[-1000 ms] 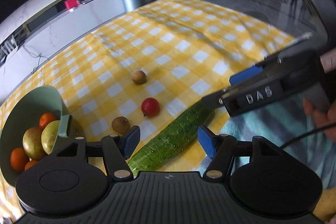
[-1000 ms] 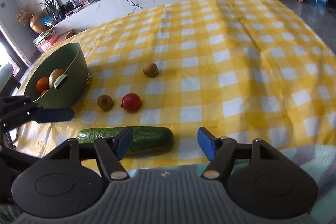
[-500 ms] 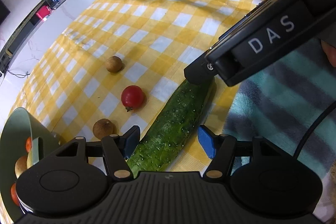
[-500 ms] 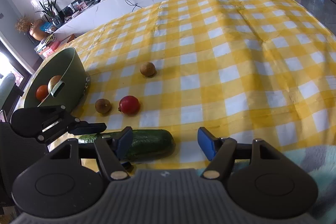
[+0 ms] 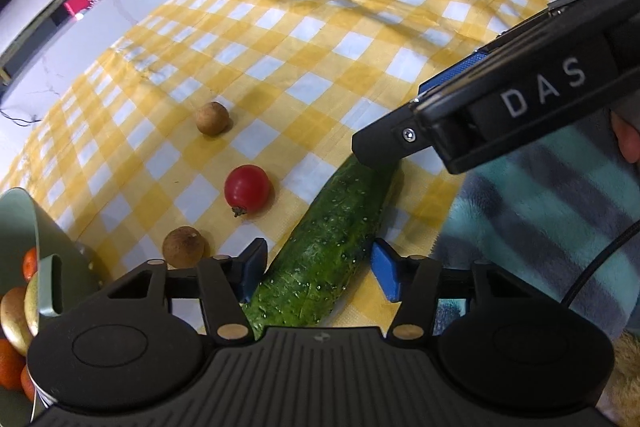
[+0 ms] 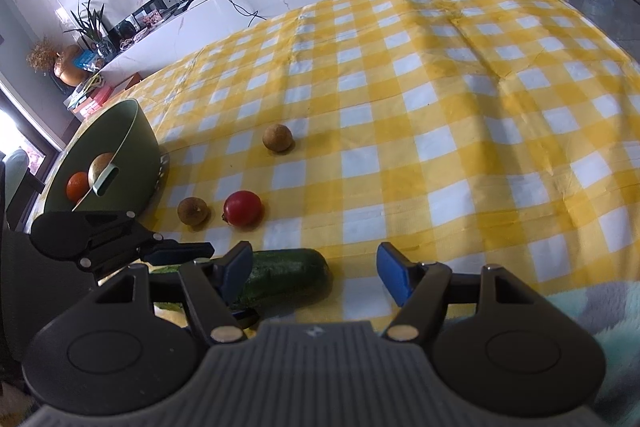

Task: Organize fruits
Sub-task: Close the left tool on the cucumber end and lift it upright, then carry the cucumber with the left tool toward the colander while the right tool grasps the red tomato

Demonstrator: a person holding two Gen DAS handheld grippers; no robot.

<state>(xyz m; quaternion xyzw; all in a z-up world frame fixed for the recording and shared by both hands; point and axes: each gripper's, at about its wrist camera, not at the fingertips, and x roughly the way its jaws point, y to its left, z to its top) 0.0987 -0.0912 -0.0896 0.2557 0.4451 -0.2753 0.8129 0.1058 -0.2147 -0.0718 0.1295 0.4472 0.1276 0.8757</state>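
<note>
nearby, left tool (image 5: pixel 318 269) wide astride cucumber (image 5: pixel 332 247), right tool (image 6: pixel 314 273) wide, tomato (image 5: pixel 247 189) beside, green bowl (image 6: pixel 136 143) left

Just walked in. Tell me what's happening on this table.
A person holding a gripper in each hand is sorting fruit on a yellow checked tablecloth. The left gripper is open, its fingers on either side of the near end of a cucumber, not closed on it. The right gripper is open above the cucumber's other end. A tomato and two small brown fruits lie loose. A green bowl already holds fruit.
</note>
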